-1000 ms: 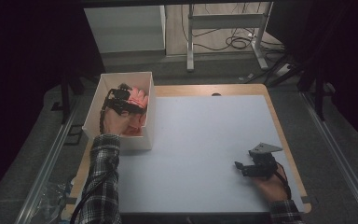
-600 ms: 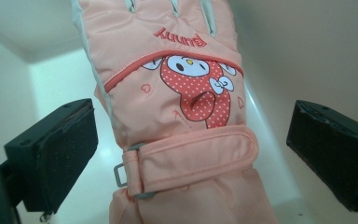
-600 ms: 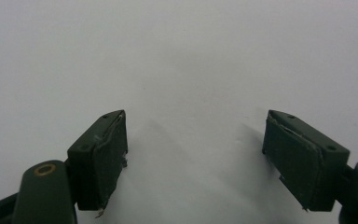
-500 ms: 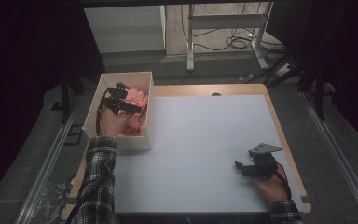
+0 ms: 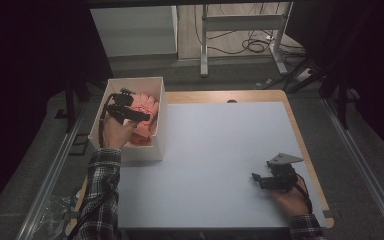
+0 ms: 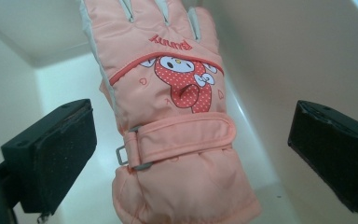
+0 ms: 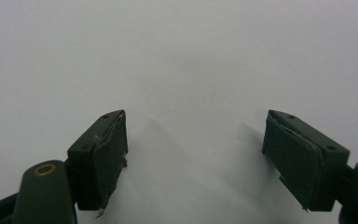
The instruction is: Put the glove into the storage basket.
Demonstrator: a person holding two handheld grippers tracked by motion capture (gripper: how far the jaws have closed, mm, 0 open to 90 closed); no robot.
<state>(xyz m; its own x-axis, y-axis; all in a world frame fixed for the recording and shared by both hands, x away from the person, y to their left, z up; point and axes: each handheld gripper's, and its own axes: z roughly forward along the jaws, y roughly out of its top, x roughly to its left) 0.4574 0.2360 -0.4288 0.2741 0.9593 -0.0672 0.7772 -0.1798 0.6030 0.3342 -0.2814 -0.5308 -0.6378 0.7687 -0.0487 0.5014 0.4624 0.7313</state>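
A pink padded glove (image 6: 177, 116) with a red dotted cartoon figure and a wrist strap lies inside a white box (image 5: 161, 125) at the table's left edge. Seen from the high view the glove (image 5: 147, 107) is a pink heap in the box. My left gripper (image 5: 142, 116) hovers over the box, its jaws wide apart on either side of the glove's cuff, not touching it. In the left gripper view the left gripper (image 6: 191, 154) stands open. My right gripper (image 5: 257, 179) rests near the table's front right corner, open over the bare white top (image 7: 177, 70).
The white tabletop (image 5: 220, 150) stretches between the box and the right hand, with a wooden rim (image 5: 307, 150) at the right. Behind the table stand a white cabinet (image 5: 135, 30) and a metal frame with cables (image 5: 250, 40) on the floor.
My left gripper has moved farther back over the box and turned toward the right. The right gripper has stayed in place.
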